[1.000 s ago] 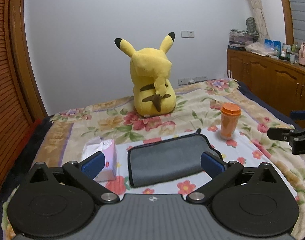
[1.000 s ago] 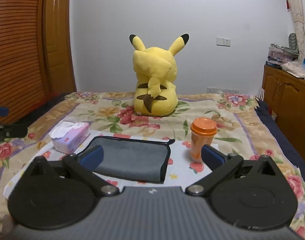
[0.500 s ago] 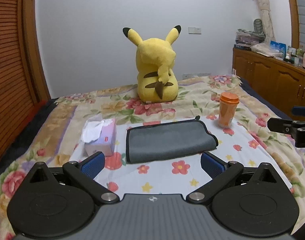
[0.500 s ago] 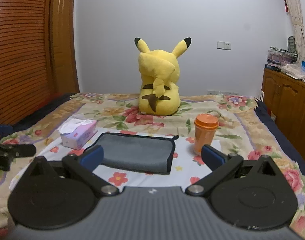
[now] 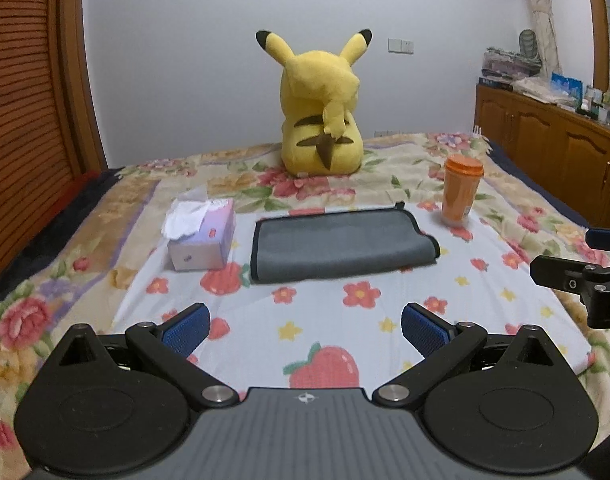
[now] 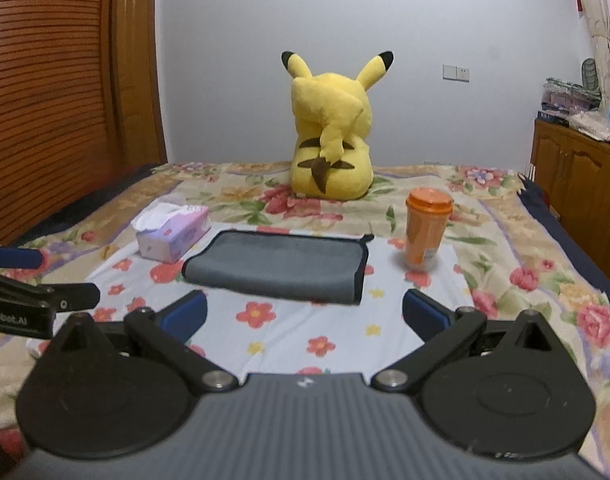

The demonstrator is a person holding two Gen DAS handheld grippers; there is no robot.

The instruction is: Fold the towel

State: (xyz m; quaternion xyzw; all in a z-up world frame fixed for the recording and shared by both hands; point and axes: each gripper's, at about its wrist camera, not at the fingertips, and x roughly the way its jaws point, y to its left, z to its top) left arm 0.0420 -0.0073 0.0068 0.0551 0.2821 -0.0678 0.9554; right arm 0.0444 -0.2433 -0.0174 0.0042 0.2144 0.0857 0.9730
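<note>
Your left gripper (image 5: 303,330) has its jaws spread wide with nothing between the blue pads (image 5: 186,329); it hovers above the near edge of the white fruit-print sheet (image 5: 333,320), apart from the towel. Your right gripper (image 6: 304,316) is likewise released and empty, positioned over the same near edge. In the left wrist view it appears at the sheet's right edge (image 5: 577,276).

The grey towel (image 5: 337,246) lies on the sheet, toward its far edge, already doubled over. Its black-trimmed edges run along the far side and the left end. The rounded end at the right appears to be a fold, though blur makes this uncertain.

A tissue box (image 5: 203,236) stands just beside the towel's left end, at the far left corner of the sheet. An orange lidded cup (image 5: 461,194) stands upright near the far right corner, close to the towel but not touching it. A yellow plush toy (image 5: 321,116) sits on the floral bedspread (image 5: 117,216) beyond the sheet, near the far edge of the bed, facing the wall.
</note>
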